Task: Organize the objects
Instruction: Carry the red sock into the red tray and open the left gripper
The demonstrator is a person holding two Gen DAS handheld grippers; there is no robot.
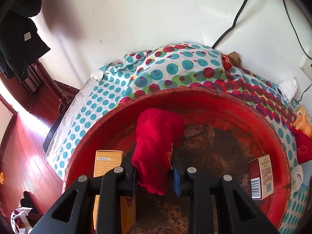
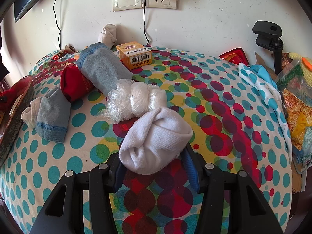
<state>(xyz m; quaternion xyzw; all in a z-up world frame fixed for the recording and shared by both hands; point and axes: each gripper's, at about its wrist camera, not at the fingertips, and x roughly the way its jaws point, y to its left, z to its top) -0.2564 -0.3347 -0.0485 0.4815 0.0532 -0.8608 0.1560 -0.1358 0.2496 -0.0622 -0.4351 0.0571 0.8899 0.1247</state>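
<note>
Red sock (image 1: 156,148) hangs pinched in the left gripper (image 1: 154,172) over the red basin (image 1: 230,105), apparently about to be dropped in; the right gripper (image 2: 154,167) clasps a white sock (image 2: 154,142) above the tablecloth (image 2: 214,117), likely next.

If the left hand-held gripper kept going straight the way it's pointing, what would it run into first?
The left hand-held gripper, with the red sock between its jaws, points down into the red basin. It would probably meet the basin's worn floor first, though depth is hard to judge.
</note>
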